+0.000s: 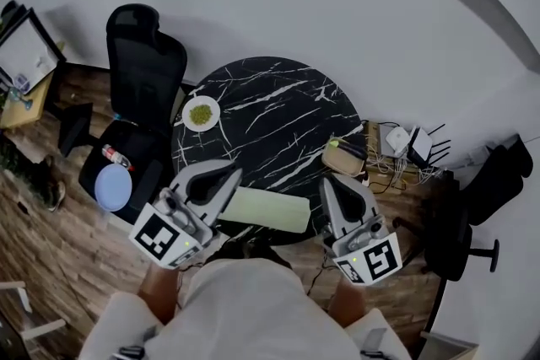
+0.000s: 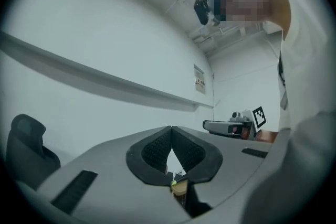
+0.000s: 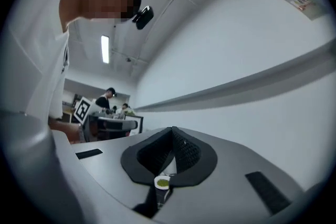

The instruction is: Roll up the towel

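The pale green towel (image 1: 266, 209) lies as a long roll on the near edge of the round black marble table (image 1: 278, 110). My left gripper (image 1: 229, 173) hangs above the roll's left end, jaws shut with nothing in them. My right gripper (image 1: 331, 181) hangs just off the roll's right end, also shut and empty. Neither touches the towel. In the left gripper view the pads (image 2: 171, 136) meet against a white wall. In the right gripper view the fingertips (image 3: 172, 139) are likewise pressed together. Both point level at the wall.
A white plate (image 1: 201, 113) of green bits sits at the table's far left. A tan box (image 1: 344, 154) stands at its right edge. A black office chair (image 1: 139, 80) and a blue disc (image 1: 112, 185) are at the left. Cables and a router (image 1: 413, 146) lie on the floor at the right.
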`<control>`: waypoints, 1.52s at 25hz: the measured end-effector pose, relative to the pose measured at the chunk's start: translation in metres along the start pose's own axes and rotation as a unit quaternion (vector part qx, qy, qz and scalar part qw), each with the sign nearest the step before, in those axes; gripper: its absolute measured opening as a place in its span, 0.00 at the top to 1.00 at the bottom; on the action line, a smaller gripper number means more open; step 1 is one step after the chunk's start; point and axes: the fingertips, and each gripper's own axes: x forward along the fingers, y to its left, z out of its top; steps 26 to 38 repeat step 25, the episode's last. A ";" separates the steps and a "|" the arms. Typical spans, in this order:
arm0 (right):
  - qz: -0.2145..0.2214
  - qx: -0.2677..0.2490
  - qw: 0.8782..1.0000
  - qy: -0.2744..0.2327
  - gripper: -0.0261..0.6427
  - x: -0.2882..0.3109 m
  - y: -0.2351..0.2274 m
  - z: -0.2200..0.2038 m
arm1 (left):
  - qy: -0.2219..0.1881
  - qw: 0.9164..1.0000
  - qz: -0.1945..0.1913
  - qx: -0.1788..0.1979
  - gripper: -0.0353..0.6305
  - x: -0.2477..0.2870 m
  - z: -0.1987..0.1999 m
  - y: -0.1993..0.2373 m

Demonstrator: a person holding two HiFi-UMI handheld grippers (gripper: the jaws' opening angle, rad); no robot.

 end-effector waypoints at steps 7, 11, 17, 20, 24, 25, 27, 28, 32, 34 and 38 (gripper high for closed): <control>0.017 -0.029 0.999 0.036 0.97 0.007 0.009 -0.013 | 0.034 0.999 0.010 -0.012 0.94 -0.005 -0.020 -0.003; 0.013 -0.019 0.999 0.027 0.97 0.006 0.003 -0.011 | 0.021 1.000 0.002 -0.003 0.94 -0.005 -0.017 0.000; 0.016 -0.024 0.999 0.039 0.97 0.008 -0.001 -0.013 | 0.043 0.998 0.033 -0.014 0.94 -0.019 -0.032 0.006; 0.004 -0.013 0.999 0.039 0.97 0.007 -0.006 -0.015 | 0.032 0.999 0.033 -0.008 0.94 -0.019 -0.033 0.004; -0.001 0.001 0.999 0.034 0.97 0.009 -0.006 -0.019 | 0.041 0.999 0.026 -0.016 0.94 -0.011 -0.029 0.003; -0.001 0.003 0.999 0.033 0.97 0.011 -0.006 -0.020 | 0.043 0.999 0.022 -0.015 0.94 -0.009 -0.027 0.004; -0.001 0.003 0.999 0.033 0.97 0.011 -0.006 -0.020 | 0.043 0.999 0.022 -0.015 0.94 -0.009 -0.027 0.004; -0.001 0.003 0.999 0.033 0.97 0.011 -0.006 -0.020 | 0.043 0.999 0.022 -0.015 0.94 -0.009 -0.027 0.004; -0.001 0.003 0.999 0.033 0.97 0.011 -0.006 -0.020 | 0.043 0.999 0.022 -0.015 0.94 -0.009 -0.027 0.004; -0.001 0.003 0.999 0.033 0.97 0.011 -0.006 -0.020 | 0.043 0.999 0.022 -0.015 0.94 -0.009 -0.027 0.004; -0.001 0.003 0.999 0.033 0.97 0.011 -0.006 -0.020 | 0.043 0.999 0.022 -0.015 0.94 -0.009 -0.027 0.004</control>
